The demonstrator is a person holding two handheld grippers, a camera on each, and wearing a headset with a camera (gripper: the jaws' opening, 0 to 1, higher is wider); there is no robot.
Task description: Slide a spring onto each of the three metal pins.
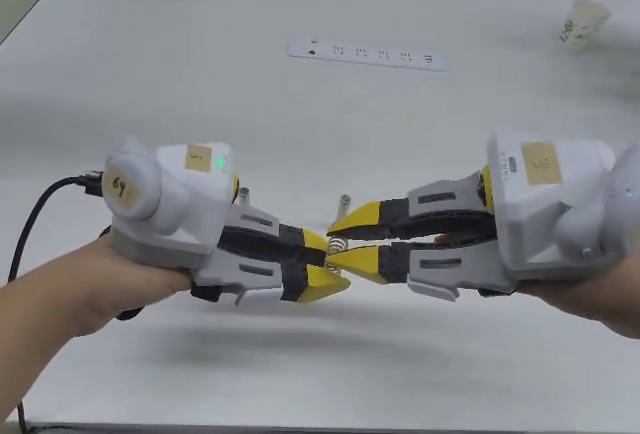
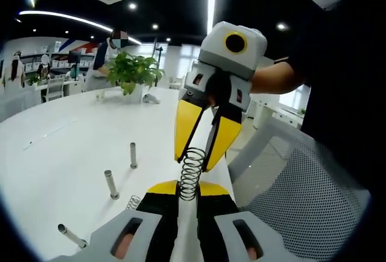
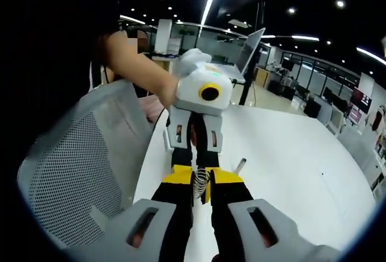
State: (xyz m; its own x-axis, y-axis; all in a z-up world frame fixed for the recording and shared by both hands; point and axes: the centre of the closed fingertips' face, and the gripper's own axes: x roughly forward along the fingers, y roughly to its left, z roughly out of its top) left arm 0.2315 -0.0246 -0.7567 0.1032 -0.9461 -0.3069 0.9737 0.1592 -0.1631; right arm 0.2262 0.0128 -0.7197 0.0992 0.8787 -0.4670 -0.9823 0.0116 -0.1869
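A spring [image 1: 338, 246] is held in the air above the white desk [image 1: 200, 14], between the tips of the two grippers, which are pointed at each other. In the left gripper view the jaws of the left gripper [image 2: 187, 191] are seen closed to a narrow gap on the near end of the spring. The yellow jaws of the right gripper [image 2: 194, 164] are drawn in at either side of the far end, but whether that end is gripped cannot be told. Three metal pins [image 2: 133, 154] are seen on the desk to the left of the jaws in that view: two are stood upright, and the attitude of the third, at the lower edge, cannot be told. A second spring [image 2: 134, 201] is laid on the desk just beside the middle pin. In the head view a power strip [image 1: 367, 54] and a paper cup [image 1: 582, 24] are seen well beyond the grippers.
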